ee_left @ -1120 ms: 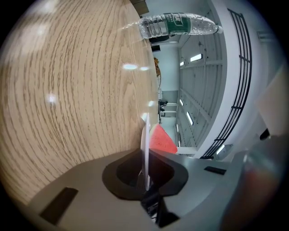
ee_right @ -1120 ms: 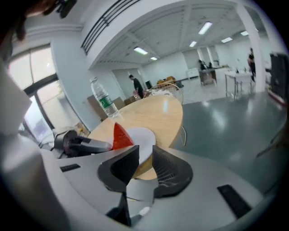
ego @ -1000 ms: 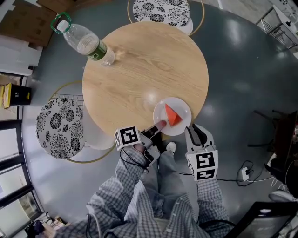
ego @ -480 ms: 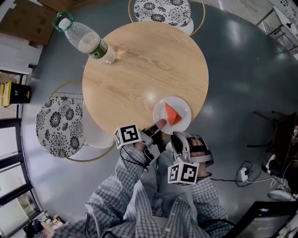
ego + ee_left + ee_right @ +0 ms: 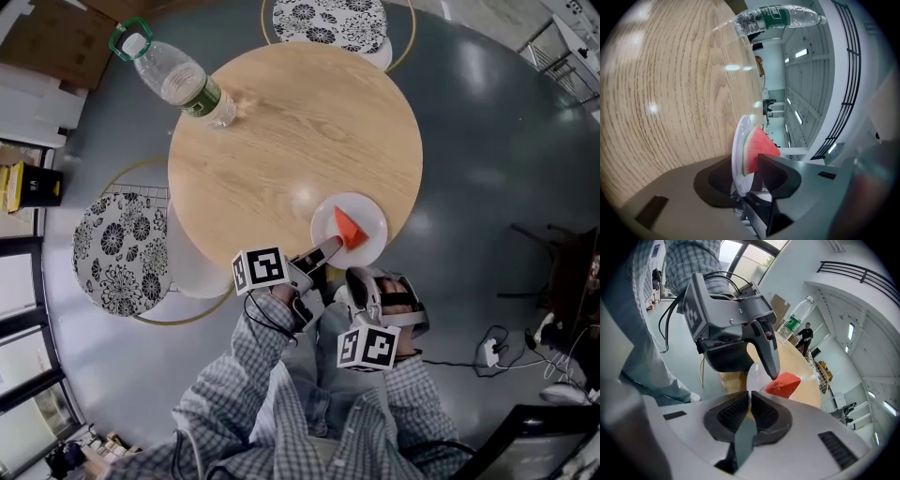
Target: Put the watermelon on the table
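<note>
On white plate (image 5: 371, 212), red triangular watermelon wedge (image 5: 350, 231)

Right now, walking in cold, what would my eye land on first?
The red watermelon wedge on a white plate, at the near edge of the round wooden table. The left gripper has the plate's rim between its jaws, which have just been opening. A clear bottle sits at the table's far left edge.

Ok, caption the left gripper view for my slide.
Left gripper, jaws just opened, straddles the rim of a plate holding a watermelon wedge on the table.
</note>
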